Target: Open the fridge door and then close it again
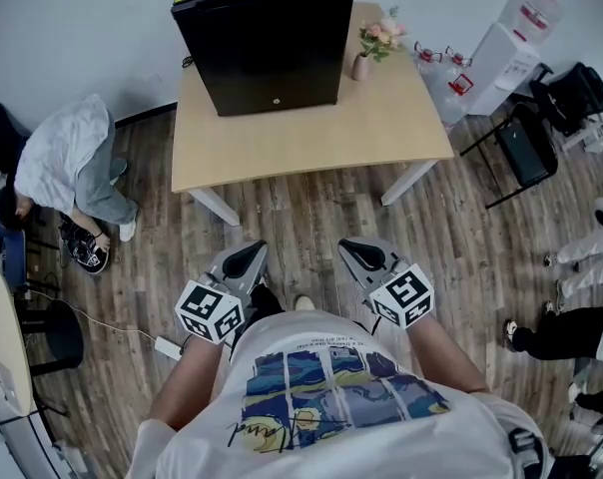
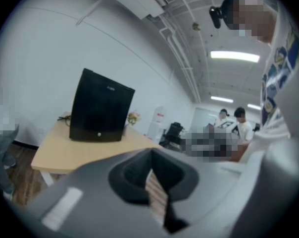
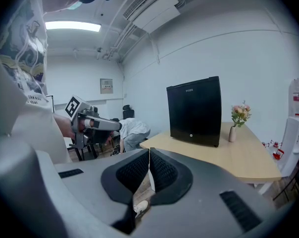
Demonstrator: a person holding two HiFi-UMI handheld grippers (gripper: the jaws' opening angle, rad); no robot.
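A black mini fridge (image 1: 267, 38) stands with its door closed at the back of a light wooden table (image 1: 311, 133). The person stands well back from the table on the wooden floor, holding both grippers close to the body. My left gripper (image 1: 247, 259) and right gripper (image 1: 359, 254) point toward the table, both shut and empty. In the left gripper view the fridge (image 2: 100, 108) lies far beyond the shut jaws of the left gripper (image 2: 150, 155). In the right gripper view the fridge (image 3: 195, 110) stands ahead to the right of the shut right gripper (image 3: 149, 152).
A vase of flowers (image 1: 366, 53) stands on the table right of the fridge. A water dispenser (image 1: 501, 58) and a black chair (image 1: 526, 143) are at the right. A person (image 1: 67, 163) crouches at the left. A power strip (image 1: 167, 347) lies on the floor.
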